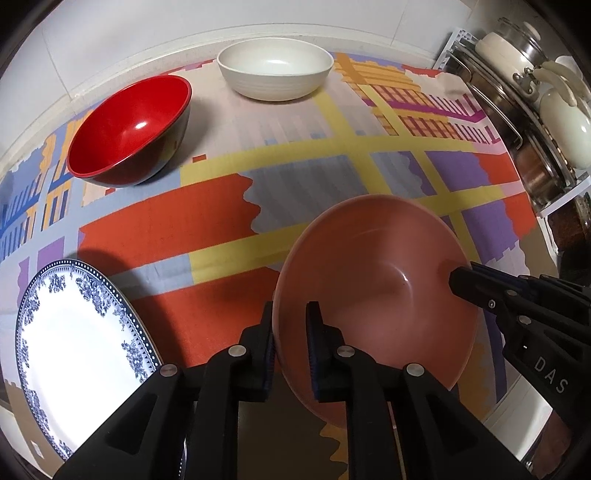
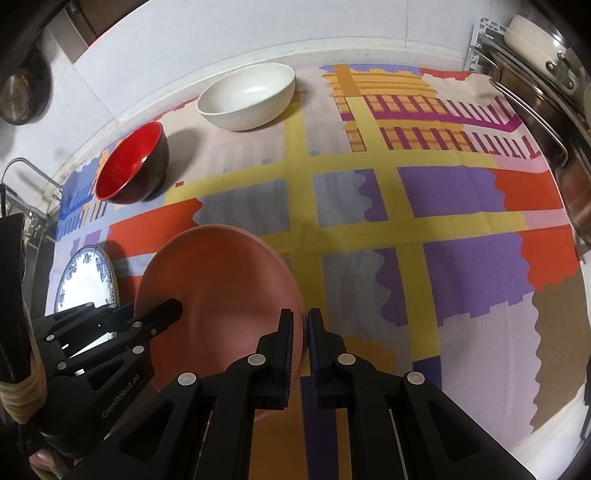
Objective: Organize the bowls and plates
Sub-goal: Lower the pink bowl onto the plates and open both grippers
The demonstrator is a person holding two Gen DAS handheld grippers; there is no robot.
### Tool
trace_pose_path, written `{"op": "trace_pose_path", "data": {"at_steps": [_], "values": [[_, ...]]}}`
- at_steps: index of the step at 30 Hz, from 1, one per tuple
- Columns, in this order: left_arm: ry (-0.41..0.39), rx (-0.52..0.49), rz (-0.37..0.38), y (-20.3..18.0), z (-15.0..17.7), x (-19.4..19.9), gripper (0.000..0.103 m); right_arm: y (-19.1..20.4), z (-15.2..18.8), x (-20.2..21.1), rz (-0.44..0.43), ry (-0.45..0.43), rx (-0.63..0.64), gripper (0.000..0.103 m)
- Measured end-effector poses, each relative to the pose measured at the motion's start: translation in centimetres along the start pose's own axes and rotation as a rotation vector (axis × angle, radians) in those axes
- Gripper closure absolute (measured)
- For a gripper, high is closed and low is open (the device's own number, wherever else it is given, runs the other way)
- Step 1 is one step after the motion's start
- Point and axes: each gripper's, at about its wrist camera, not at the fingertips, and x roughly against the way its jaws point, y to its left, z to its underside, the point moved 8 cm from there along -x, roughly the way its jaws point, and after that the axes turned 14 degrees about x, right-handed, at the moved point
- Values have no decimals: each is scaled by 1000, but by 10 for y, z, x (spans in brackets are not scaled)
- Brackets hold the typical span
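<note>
A pink bowl (image 1: 376, 273) is held tilted above the patterned cloth by both grippers. My left gripper (image 1: 291, 332) is shut on its left rim. My right gripper (image 2: 306, 339) is shut on its right rim; the bowl also shows in the right wrist view (image 2: 221, 280). A red bowl with a black outside (image 1: 129, 129) and a cream bowl (image 1: 275, 68) stand at the back of the cloth. A blue-and-white plate (image 1: 74, 347) lies at the front left.
A multicoloured cloth (image 1: 207, 221) covers the counter. A rack with steel pots and lids (image 1: 528, 92) stands at the right edge. A white tiled wall (image 1: 147, 33) runs along the back. A sink tap (image 2: 26, 166) shows at the far left.
</note>
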Motion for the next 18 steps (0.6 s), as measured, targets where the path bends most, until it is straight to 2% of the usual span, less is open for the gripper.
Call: {"op": "trace_pose_path", "data": {"at_steps": [5, 9, 12, 13, 16, 18], "values": [[7, -6, 7, -1, 1, -1, 80, 0, -1, -1, -10, 0, -1, 91], [10, -11, 5, -3, 0, -2, 79, 0, 0, -3, -21, 7, -5, 91], [12, -8, 8, -3, -1, -2, 72, 1, 0, -4, -27, 11, -8, 91], [9, -6, 9, -3, -2, -2, 67, 1, 0, -4, -25, 12, -5, 89], [-11, -8, -1, -1, -4, 2, 56, 0, 0, -4, -20, 10, -2, 74], [-24, -13, -3, -1, -6, 6, 51, -1, -1, -2, -13, 4, -5, 73]]}}
